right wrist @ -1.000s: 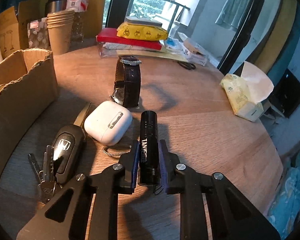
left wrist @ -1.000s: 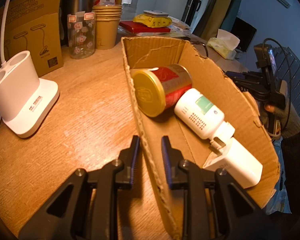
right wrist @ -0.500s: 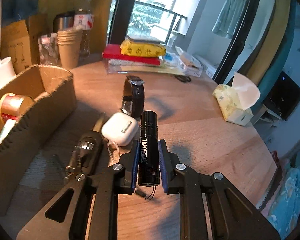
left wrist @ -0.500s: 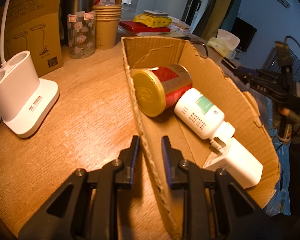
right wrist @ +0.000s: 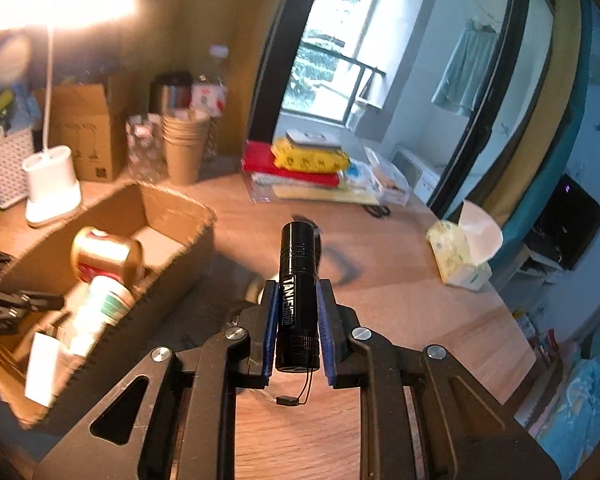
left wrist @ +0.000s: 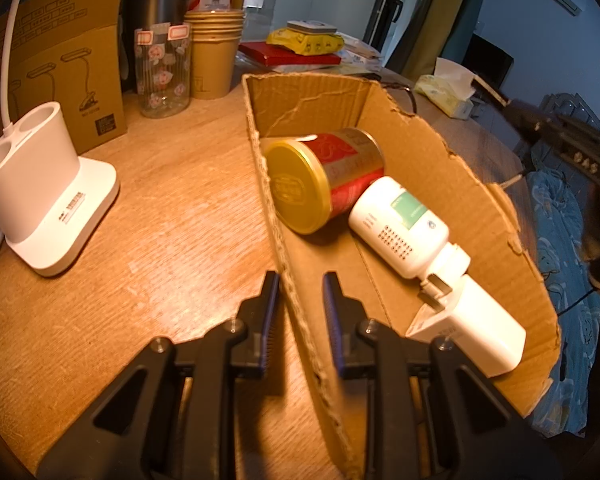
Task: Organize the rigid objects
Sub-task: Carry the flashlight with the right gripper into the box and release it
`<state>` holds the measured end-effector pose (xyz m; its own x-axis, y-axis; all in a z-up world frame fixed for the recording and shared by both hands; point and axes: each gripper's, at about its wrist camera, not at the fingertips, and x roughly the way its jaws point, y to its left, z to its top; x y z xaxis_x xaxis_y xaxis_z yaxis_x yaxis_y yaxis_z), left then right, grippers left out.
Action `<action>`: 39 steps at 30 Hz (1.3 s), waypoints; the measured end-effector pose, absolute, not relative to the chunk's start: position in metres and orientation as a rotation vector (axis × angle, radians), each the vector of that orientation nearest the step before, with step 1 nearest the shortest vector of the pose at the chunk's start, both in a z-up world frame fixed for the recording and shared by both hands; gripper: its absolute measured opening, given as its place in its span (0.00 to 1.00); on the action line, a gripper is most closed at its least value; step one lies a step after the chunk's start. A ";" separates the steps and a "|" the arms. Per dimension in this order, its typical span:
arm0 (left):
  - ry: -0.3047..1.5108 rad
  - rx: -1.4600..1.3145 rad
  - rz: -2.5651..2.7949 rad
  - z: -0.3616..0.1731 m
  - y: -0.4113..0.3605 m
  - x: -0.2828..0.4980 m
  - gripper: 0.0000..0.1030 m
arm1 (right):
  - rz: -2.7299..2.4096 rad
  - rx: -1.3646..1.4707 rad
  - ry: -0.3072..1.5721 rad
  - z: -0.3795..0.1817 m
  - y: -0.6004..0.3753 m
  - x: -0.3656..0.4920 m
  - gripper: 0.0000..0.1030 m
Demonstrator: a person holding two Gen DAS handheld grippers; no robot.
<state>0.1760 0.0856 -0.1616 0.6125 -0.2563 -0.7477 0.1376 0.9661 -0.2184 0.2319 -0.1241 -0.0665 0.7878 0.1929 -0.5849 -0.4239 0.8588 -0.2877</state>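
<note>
Your right gripper point(right wrist: 298, 322) is clenched on the black torch point(right wrist: 298, 296), which stands out forward between the blue pads, above the table point(right wrist: 380, 280) and to the right of the box point(right wrist: 172, 220). Your left gripper point(left wrist: 300, 312) pinches the box's near wall point(left wrist: 296, 300), one finger outside and one inside. Inside the box lie the gold-lidded can point(left wrist: 324, 178), the white bottle point(left wrist: 400, 224) touching it, and a white charger point(left wrist: 468, 328) next to the bottle. The white lamp base point(left wrist: 44, 196) stands left of the box.
</note>
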 end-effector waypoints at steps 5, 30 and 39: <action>0.883 -0.144 -0.226 -0.161 0.085 0.176 0.23 | 0.384 -0.420 0.523 -0.044 -0.109 0.221 0.19; 0.883 -0.144 -0.226 -0.162 0.086 0.176 0.23 | 0.528 -0.456 0.422 -0.010 -0.033 0.216 0.19; 0.883 -0.144 -0.226 -0.161 0.085 0.176 0.23 | 0.531 -0.439 0.527 -0.051 -0.025 0.234 0.19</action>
